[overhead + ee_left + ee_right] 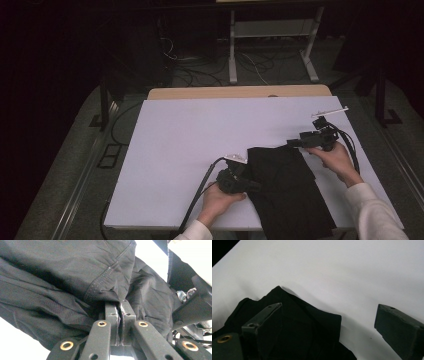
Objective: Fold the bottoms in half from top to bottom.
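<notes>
A black garment (287, 192) lies folded on the white table (190, 135), reaching from the middle to the front edge at the right. My left gripper (252, 186) is at the garment's left edge, shut on a fold of the black cloth (105, 277); its two pads (111, 313) meet with fabric pinched between them. My right gripper (292, 143) hovers at the garment's far right corner (307, 322), open, its jaws wide apart with nothing between them. One right fingertip (398, 325) stands over bare table, the other over the cloth.
A tan wooden strip (240, 92) runs along the table's far edge. A small white bar (330, 111) lies near the far right corner. Cables and a metal stand (272, 35) sit on the floor beyond the table. Black cables trail from both grippers.
</notes>
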A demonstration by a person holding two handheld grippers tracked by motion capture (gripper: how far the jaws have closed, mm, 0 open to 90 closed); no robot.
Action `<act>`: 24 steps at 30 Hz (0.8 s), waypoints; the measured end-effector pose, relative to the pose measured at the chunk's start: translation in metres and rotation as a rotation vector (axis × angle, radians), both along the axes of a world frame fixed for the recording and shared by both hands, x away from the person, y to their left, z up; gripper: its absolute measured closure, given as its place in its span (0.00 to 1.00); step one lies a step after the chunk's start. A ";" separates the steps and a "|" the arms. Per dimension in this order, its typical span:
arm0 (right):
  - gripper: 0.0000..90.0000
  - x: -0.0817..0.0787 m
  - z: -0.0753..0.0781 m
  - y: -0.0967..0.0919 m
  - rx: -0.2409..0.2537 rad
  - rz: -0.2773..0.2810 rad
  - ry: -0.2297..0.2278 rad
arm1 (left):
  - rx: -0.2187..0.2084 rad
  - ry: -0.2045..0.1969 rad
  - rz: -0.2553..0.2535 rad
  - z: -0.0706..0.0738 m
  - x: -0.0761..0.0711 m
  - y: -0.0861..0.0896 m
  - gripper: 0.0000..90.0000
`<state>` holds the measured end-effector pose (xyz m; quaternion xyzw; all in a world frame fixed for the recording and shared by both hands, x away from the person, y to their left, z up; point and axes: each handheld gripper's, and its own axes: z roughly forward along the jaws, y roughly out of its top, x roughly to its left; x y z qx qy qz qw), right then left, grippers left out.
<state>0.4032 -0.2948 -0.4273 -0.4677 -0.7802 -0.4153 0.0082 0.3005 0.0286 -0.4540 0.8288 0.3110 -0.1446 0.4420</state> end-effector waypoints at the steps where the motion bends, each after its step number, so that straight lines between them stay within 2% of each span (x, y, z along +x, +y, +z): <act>1: 0.10 0.001 -0.001 0.001 -0.003 0.003 0.002 | 0.000 0.001 -0.001 0.000 0.000 0.000 0.96; 15: 0.17 0.006 -0.015 0.010 -0.026 0.046 0.033 | -0.006 0.005 -0.006 -0.004 0.001 -0.003 0.95; 24: 0.29 0.009 -0.023 0.013 -0.015 0.080 0.062 | -0.007 0.006 -0.006 -0.005 0.002 -0.003 0.95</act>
